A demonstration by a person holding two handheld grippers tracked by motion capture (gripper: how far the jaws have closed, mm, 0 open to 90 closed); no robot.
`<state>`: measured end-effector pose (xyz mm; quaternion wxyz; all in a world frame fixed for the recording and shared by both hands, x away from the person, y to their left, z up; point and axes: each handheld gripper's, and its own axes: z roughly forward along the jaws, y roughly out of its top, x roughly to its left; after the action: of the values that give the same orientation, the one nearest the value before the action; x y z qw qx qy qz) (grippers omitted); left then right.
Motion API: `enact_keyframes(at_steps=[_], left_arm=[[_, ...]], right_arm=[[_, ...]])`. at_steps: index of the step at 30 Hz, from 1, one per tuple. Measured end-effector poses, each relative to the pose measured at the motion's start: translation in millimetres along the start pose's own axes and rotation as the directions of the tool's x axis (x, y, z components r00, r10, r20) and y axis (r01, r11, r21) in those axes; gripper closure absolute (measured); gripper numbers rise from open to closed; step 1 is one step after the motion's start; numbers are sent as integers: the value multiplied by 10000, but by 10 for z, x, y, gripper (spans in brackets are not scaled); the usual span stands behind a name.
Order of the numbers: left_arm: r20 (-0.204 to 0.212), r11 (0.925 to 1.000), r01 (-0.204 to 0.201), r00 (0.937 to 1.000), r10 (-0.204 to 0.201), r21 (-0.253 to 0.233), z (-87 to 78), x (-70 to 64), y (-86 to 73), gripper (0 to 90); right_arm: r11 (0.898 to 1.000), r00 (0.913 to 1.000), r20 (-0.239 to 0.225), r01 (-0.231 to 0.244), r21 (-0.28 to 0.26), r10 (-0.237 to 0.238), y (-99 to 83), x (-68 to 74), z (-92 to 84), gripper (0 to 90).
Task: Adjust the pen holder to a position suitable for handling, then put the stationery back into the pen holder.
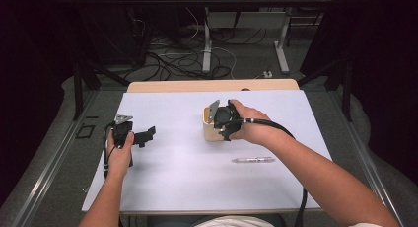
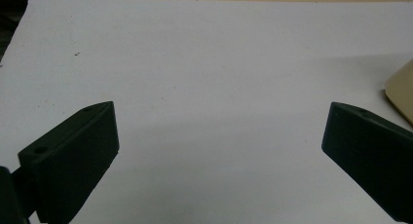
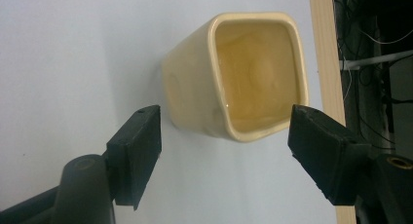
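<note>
Work centres on a cream-coloured cup (image 1: 211,126) standing near the middle of the high view on the white table (image 1: 187,182), with the right gripper (image 1: 223,122) just above it, jaws well apart and holding nothing, the cup's open mouth (image 3: 258,70) empty just beyond them in the right gripper view. A pen (image 1: 253,160) lies loose on the table at lower right of the cup, so I judge that nothing is packed yet. Left gripper (image 1: 148,134), at middle left, waits wide open and empty.
</note>
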<state>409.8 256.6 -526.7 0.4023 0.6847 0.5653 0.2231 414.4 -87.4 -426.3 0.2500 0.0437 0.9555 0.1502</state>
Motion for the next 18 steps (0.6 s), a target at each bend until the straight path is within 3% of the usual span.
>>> enact_keyframes(at_steps=[2,3,11,13,18], left_arm=[[-16,10000,-24,10000,24,36,-1,-2,1,1],[-13,10000,-16,10000,16,28,-1,-4,1,1],[-24,10000,-18,10000,18,16,-1,-2,-4,1],[-38,10000,-19,10000,20,40,-3,-5,-2,1],[-9,10000,-58,10000,58,38,7,-13,-6,1]], right_arm=[[9998,10000,82,47,-207,-46,-39,16,-6,282],[10000,10000,43,29,47,-29,-50,26,-32,282],[10000,9999,-136,-1,10,1,-204,102,-55,302],[9997,9995,-190,254,36,-253,-235,111,-66,319],[10000,9995,-313,28,38,-26,-316,155,-103,364]])
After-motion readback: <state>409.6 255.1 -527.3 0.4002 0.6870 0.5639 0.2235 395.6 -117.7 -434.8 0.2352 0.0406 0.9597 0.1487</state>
